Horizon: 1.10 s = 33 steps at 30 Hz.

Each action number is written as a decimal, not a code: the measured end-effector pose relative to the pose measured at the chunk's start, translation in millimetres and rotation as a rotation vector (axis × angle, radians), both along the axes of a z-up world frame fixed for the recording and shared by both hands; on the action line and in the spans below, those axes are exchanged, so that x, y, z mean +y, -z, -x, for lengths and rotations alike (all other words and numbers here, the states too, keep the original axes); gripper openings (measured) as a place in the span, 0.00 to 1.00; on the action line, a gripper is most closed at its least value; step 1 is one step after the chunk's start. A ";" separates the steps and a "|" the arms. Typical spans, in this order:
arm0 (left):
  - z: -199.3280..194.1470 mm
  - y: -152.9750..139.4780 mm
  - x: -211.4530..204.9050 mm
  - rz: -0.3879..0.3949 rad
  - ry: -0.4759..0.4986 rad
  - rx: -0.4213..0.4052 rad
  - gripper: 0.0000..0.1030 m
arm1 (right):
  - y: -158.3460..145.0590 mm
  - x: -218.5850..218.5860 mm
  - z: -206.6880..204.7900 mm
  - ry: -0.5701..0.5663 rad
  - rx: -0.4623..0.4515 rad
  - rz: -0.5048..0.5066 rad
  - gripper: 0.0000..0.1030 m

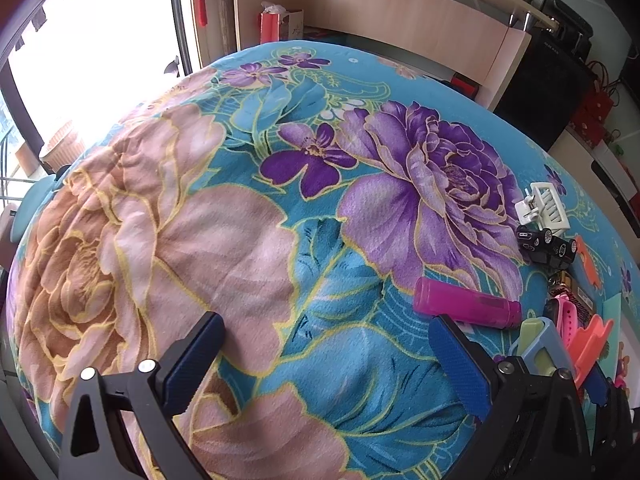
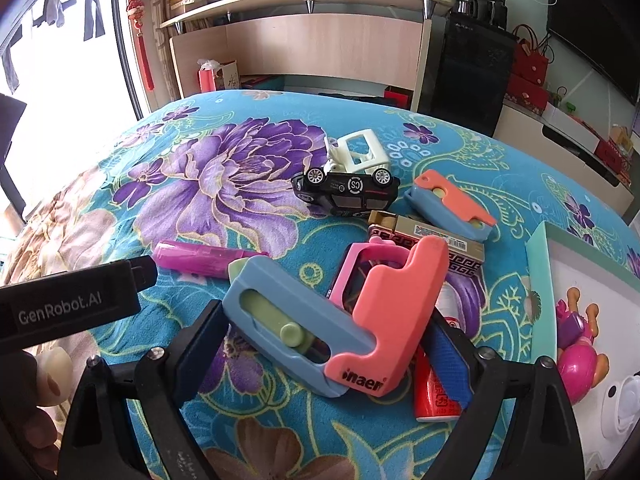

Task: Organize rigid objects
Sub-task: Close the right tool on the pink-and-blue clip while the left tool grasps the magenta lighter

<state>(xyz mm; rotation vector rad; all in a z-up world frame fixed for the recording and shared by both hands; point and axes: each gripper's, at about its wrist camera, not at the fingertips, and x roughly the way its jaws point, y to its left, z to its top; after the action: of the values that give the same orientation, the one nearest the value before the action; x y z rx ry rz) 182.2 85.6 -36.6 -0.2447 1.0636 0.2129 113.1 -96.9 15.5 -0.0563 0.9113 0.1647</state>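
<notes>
My right gripper (image 2: 326, 316) is shut on a blue-and-coral toy cutter (image 2: 304, 320), its jaws wide across the cutter's length, above the pile on the flowered bedspread (image 2: 248, 168). Under and behind the cutter lie a pink frame (image 2: 360, 264), a red can (image 2: 436, 392), a gold box (image 2: 436, 240), a second blue-and-coral cutter (image 2: 452, 204), a black toy car (image 2: 348, 192) and a white toy cart (image 2: 360, 152). A pink tube (image 1: 468, 304) lies just past the right fingertip of my left gripper (image 1: 326, 322), which is open over bare bedspread with nothing between its fingers.
A teal-rimmed white tray (image 2: 540, 280) at the right edge holds a pink toy (image 2: 576, 360). Behind the bed stand a wooden headboard with a shelf (image 2: 320, 48) and a black cabinet (image 2: 468, 76). A bright window (image 1: 100, 60) is on the left.
</notes>
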 end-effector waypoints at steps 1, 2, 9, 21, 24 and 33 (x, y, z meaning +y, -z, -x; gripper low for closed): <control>-0.2 0.2 -0.3 -0.002 0.001 0.001 1.00 | -0.4 -0.6 -0.1 0.002 0.000 -0.004 0.91; -0.1 0.2 -0.8 -0.004 0.002 0.001 1.00 | -0.8 -1.2 0.0 0.004 -0.001 -0.008 0.91; 0.3 -0.4 -5.4 -0.014 0.016 0.002 1.00 | -4.6 -9.7 0.9 0.016 0.000 -0.057 0.88; 0.6 -4.6 -19.4 -0.035 0.052 -0.011 1.00 | -6.3 -28.1 -0.9 0.038 0.025 -0.110 0.66; 1.4 -6.4 -22.9 -0.038 0.061 -0.016 1.00 | -5.5 -33.6 -1.2 0.043 0.033 -0.129 0.66; 1.2 -11.1 -34.4 -0.023 0.113 -0.055 1.00 | -11.6 -46.6 1.2 0.054 0.034 -0.158 0.66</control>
<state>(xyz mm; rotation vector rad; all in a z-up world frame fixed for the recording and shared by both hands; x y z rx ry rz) 181.1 51.2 -25.4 -0.1683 1.0166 0.1166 111.9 -143.5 27.1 0.1176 0.9300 0.1874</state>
